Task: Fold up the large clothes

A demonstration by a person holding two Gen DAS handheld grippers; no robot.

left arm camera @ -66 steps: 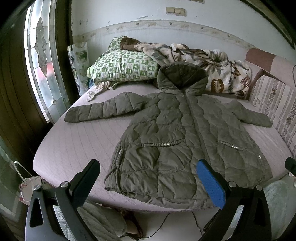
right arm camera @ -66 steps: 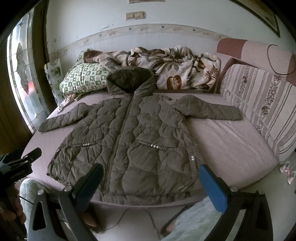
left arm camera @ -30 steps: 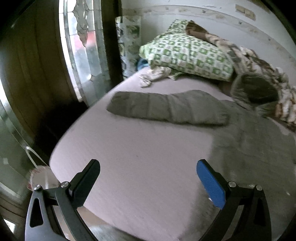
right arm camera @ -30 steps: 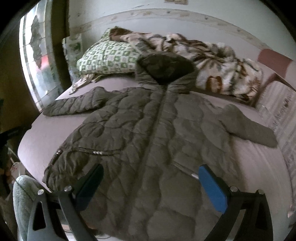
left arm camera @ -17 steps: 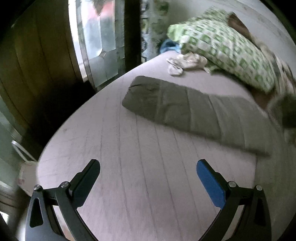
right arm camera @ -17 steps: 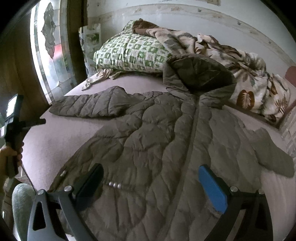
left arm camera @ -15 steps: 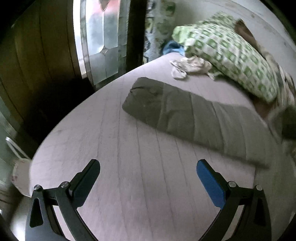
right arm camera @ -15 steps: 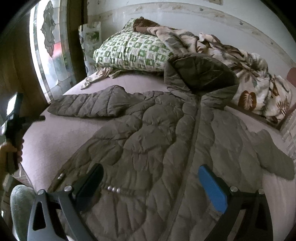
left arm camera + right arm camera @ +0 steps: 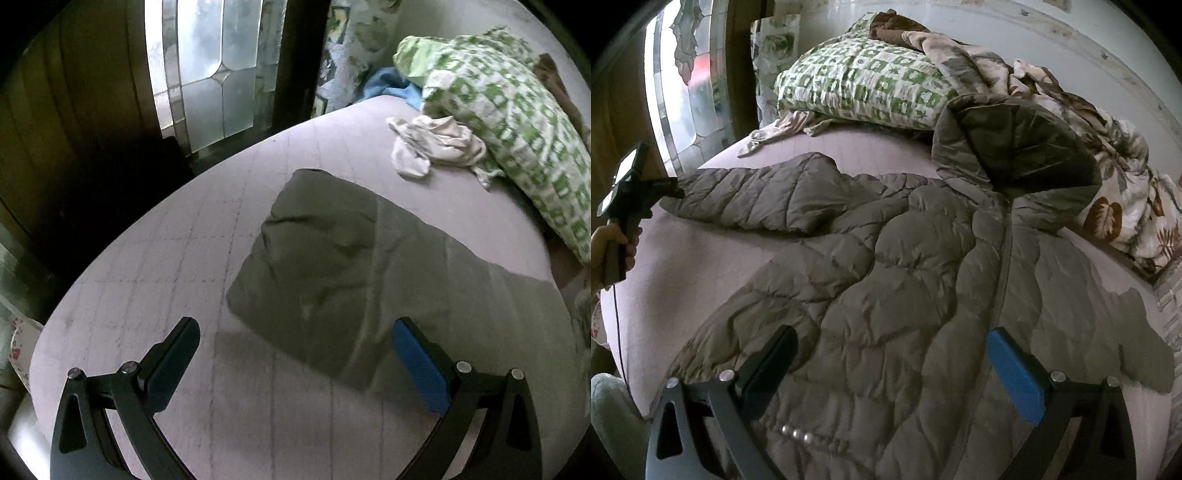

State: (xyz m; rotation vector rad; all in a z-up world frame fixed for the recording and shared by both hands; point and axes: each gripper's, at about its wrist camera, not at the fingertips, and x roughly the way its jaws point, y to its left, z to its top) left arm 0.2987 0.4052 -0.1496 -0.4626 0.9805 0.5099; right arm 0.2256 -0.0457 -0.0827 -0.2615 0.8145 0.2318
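An olive quilted hooded coat [image 9: 905, 280] lies spread flat, front up, on the pink bed [image 9: 701, 266]. Its left sleeve [image 9: 753, 199] stretches toward the window; the same sleeve's cuff end [image 9: 332, 266] fills the left wrist view. My left gripper [image 9: 295, 354] is open and empty, just short of the cuff, low over the bed. It also shows in the right wrist view [image 9: 665, 188] at the sleeve's tip. My right gripper [image 9: 894, 358] is open and empty above the coat's chest. The hood [image 9: 1015, 144] lies at the top.
A green checked pillow [image 9: 509, 122] and a crumpled white cloth [image 9: 432, 144] lie beyond the sleeve. A leaf-print blanket [image 9: 1108, 177] is heaped behind the hood. A stained-glass window [image 9: 207, 66] and dark wood wall stand at the bed's left edge.
My left gripper has moved closer to the sleeve cuff, which now lies between its open fingers' line. My right gripper has moved forward and lower over the coat's chest.
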